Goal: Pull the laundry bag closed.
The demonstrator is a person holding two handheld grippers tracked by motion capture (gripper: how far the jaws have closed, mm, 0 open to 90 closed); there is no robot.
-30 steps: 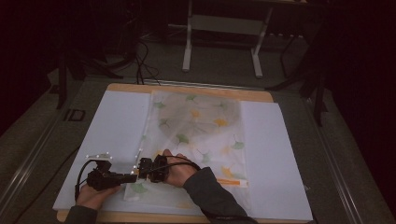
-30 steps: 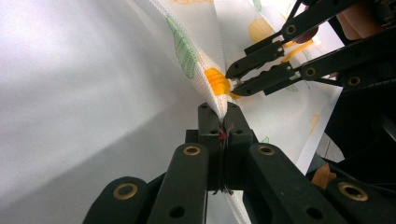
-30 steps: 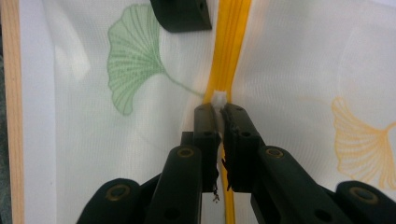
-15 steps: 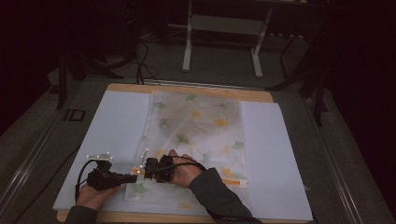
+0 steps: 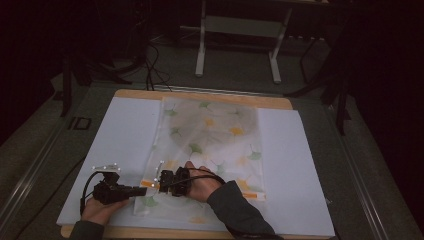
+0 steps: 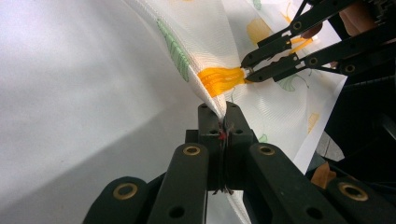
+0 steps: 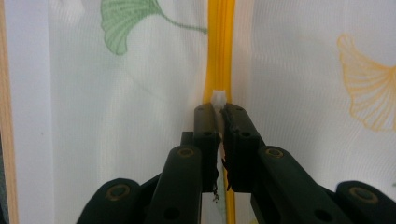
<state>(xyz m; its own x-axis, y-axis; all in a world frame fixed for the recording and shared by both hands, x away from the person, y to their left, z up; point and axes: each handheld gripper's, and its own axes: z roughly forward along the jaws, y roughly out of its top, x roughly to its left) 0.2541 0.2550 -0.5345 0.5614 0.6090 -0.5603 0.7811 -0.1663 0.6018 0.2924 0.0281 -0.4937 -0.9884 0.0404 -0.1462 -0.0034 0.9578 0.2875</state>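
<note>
One pale mesh bag, ginkgo-printed, apparently orange-zipped.

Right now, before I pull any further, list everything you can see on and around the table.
Mesh bag: one, white with green and yellow ginkgo leaves, flat at mat centre.
Zipper: one, orange, along the bag's near edge.
Zipper slider: one, white, at the right jaws' tips.
Mat: one, white, covering the tabletop.
Table: one, wooden edge showing.
Stand: one, white-legged, behind the table.
Left gripper: black, shut on bag fabric.
Right gripper: black, shut on the slider.
</note>
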